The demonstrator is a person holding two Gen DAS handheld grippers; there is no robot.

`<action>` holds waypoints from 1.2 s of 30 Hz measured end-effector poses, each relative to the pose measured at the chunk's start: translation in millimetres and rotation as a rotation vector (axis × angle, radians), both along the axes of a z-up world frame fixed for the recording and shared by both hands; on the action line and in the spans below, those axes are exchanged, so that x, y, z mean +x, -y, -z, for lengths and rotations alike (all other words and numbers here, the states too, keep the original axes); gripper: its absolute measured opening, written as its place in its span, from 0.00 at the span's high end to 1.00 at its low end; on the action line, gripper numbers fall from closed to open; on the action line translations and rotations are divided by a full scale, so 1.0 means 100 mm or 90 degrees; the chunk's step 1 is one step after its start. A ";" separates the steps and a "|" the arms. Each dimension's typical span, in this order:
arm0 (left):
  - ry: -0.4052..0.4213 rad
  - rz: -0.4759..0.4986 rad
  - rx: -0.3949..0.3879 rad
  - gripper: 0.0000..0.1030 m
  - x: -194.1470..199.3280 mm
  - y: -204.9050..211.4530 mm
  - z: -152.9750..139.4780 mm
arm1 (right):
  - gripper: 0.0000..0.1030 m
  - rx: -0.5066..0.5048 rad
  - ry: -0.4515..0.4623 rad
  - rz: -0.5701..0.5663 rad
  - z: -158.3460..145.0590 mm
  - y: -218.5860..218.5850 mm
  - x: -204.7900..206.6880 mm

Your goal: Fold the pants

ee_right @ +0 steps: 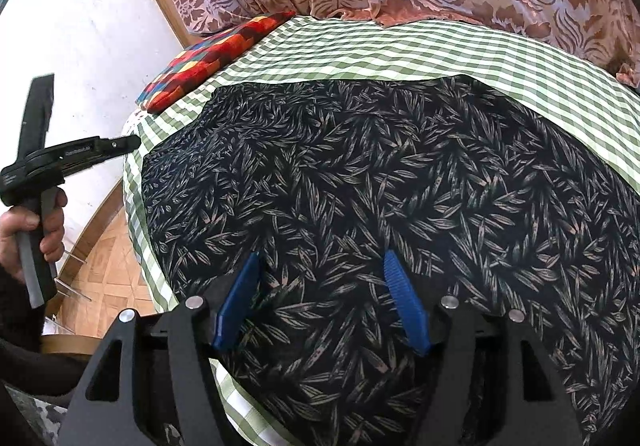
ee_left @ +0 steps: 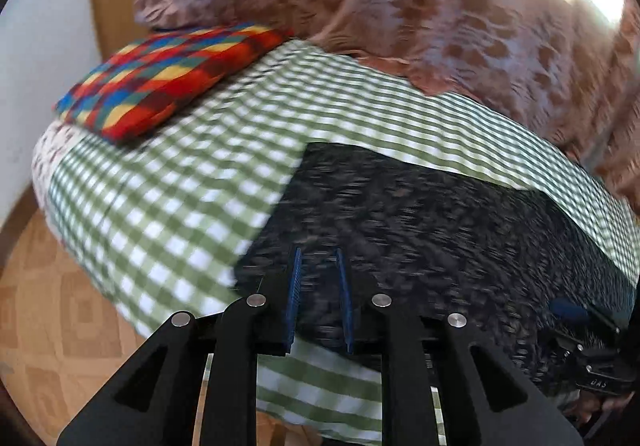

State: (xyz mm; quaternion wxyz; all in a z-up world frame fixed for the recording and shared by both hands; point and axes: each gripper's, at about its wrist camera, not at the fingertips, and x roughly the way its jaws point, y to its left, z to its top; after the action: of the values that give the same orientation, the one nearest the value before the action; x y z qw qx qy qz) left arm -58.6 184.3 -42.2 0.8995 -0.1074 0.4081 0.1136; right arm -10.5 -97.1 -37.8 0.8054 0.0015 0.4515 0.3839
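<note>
Pants (ee_right: 380, 174) lie flat on the bed (ee_right: 400, 46), spread ahead of and under both grippers. Right gripper (ee_right: 320, 302): fingers wide apart, nothing gripped. Left gripper (ee_left: 320, 298): narrow gap, empty. Next fold probably needs even edge grabs, corners aligned. Fabric: dark w/ leaf print, thin, smooth.

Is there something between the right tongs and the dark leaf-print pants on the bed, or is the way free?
Nothing visible is in the way. The right tongs stand open directly over the pants, which lie spread on the checkered sheet. The colourful cushion lies off to the side, beyond the pants.
</note>
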 end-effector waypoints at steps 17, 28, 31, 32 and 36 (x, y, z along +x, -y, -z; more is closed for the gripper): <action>-0.002 0.126 0.033 0.69 0.30 0.79 0.08 | 0.37 -0.007 0.029 0.068 -0.27 0.40 -0.01; -0.020 0.140 0.038 0.69 0.43 0.90 0.18 | 0.37 -0.053 0.034 0.184 -0.29 1.07 0.12; -0.055 0.140 0.032 0.69 0.52 0.90 0.31 | 0.37 -0.060 0.024 0.224 -0.27 1.33 0.17; -0.068 0.139 0.027 0.69 0.56 0.88 0.36 | 0.37 -0.062 0.019 0.237 -0.26 1.40 0.19; -0.073 0.133 0.016 0.69 0.63 0.86 0.34 | 0.37 -0.096 -0.020 0.295 -0.08 1.62 0.26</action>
State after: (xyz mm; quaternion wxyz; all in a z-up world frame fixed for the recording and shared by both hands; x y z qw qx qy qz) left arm 4.1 98.1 -76.5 0.8828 -0.0466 0.4665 0.0302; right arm 15.8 -258.7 -29.5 0.8628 0.0506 0.4789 0.1537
